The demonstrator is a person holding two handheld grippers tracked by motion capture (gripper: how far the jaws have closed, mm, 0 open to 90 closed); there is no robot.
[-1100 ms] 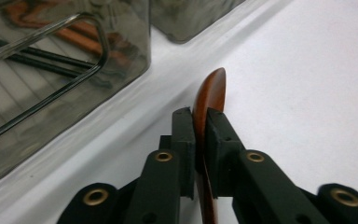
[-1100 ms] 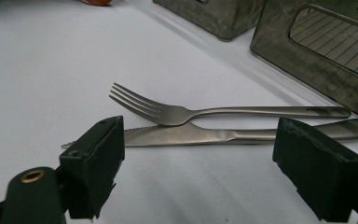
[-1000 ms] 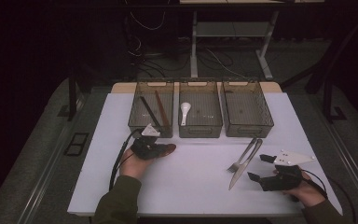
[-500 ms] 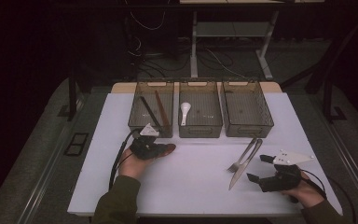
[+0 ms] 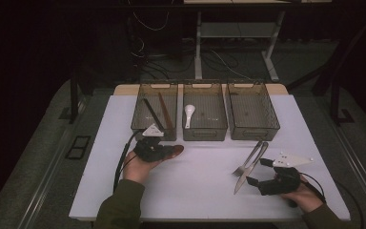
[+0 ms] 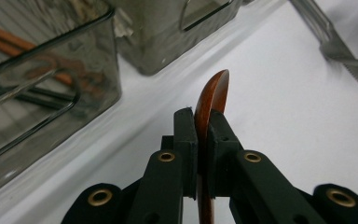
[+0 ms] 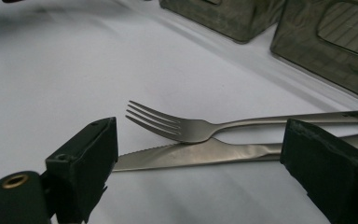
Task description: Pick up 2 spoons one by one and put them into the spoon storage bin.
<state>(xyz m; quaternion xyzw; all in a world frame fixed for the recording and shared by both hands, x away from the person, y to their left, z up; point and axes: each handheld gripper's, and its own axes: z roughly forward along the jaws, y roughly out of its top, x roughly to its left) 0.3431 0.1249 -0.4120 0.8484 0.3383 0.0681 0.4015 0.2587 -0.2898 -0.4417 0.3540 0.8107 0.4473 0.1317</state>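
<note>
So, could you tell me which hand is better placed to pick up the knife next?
The right. Its gripper stands open right beside the knife and fork, while the left gripper is shut on a wooden spoon.

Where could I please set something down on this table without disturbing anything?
The widest bare patch of the table lies between the left gripper, shut on a wooden spoon, and the fork and knife. The strip left of the bins is bare too. It is crowded by the cutlery, where the open right gripper sits.
</note>
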